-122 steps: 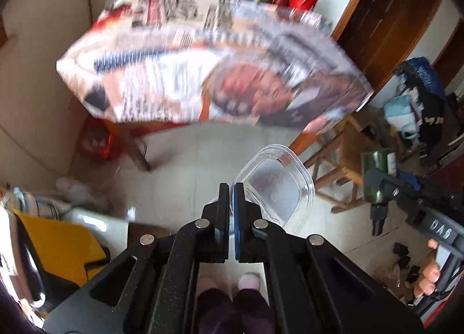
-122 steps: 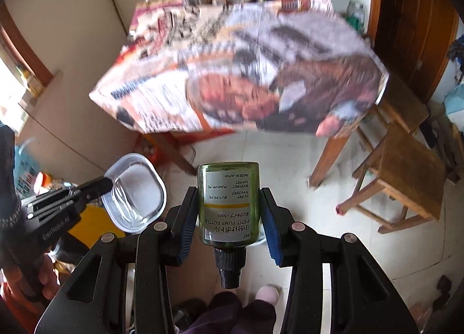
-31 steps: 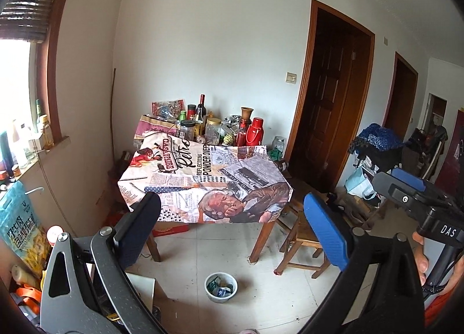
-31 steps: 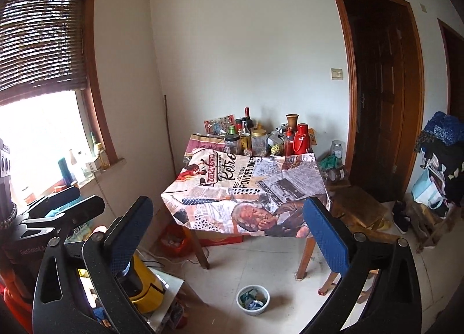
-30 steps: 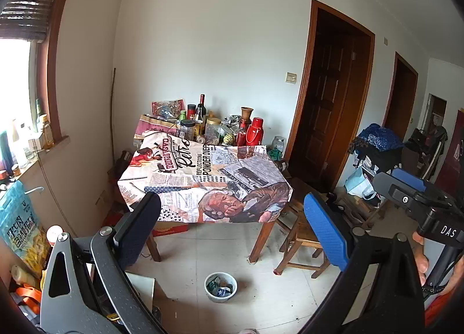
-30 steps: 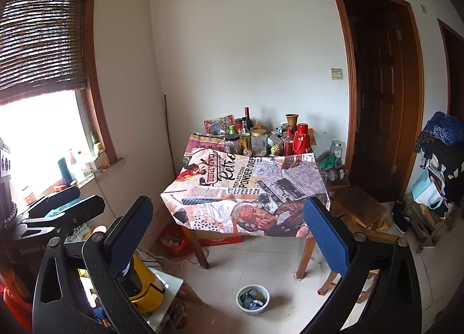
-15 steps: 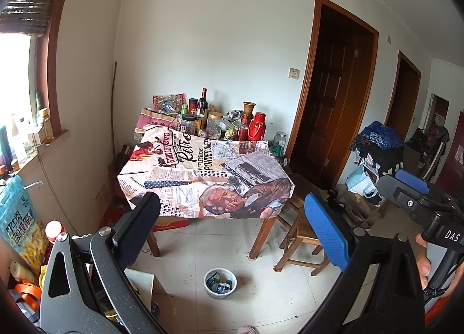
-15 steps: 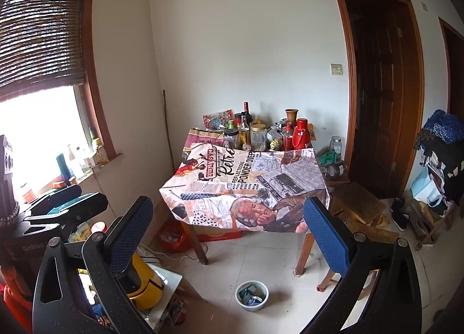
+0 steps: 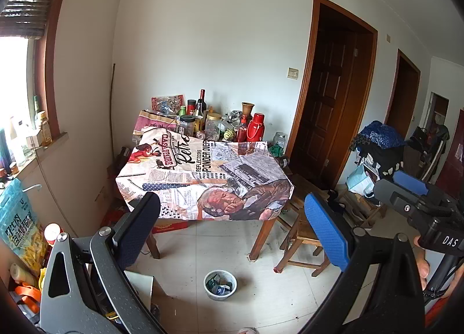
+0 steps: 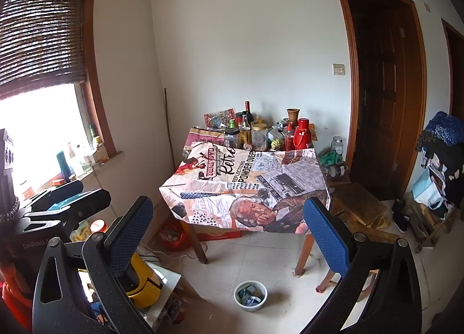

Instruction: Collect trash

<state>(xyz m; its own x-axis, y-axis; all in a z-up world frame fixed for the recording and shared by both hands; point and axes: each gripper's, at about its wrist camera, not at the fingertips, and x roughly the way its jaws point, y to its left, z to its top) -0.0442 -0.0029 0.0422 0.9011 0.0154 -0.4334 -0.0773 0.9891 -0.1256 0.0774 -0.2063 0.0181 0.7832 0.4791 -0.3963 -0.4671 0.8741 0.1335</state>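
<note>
Left gripper [image 9: 232,223] and right gripper [image 10: 229,223] are both spread wide with nothing between the pads, held up well back from everything and facing the room. So we're holding nothing at all right now, and neither one touches anything.

The trash bowl [image 9: 220,281] sits on the floor tiles in front of the surface [image 9: 203,177], near its front right leg, and it's got crumpled bits in it, too small to tell what exactly. From the right wrist view the same bowl [image 10: 250,295] shows low in the frame, between the pads.

Our guess is we're between pickups or close to done: the cloth-covered front part of the surface looks bare, and the jars, bottles and red flask [image 9: 255,127] crowded at the back edge look like keepers, not trash.

If there's more to grab, we'd scan the floor around the legs and the wooden stool [image 9: 301,232] first, then come down with the gripper wide like it is now, line up on one item and only then close. Going for that crowded back row is risky, since it'd be easy to knock a bottle over.
</note>
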